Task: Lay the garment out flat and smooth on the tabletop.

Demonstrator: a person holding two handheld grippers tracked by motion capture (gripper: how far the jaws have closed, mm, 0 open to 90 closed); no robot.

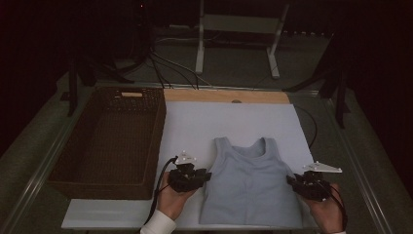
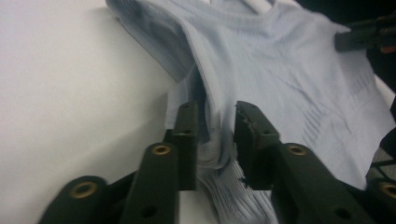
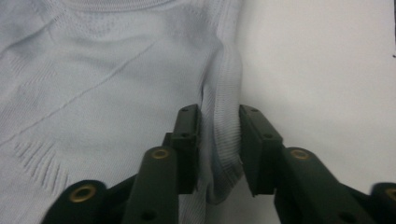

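A pale blue ribbed tank top [image 1: 251, 183] lies flat on the white board [image 1: 195, 122] in the lower centre of the high view, long axis running from neckline at top to hem at bottom, with a brown wicker basket [image 1: 111, 141] at the left. The left gripper [image 1: 207, 176] and right gripper [image 1: 290, 181] flank its side edges, equally close. Each stands part open, a soft raised fold of knit (loose, not pinched) between the jaws.
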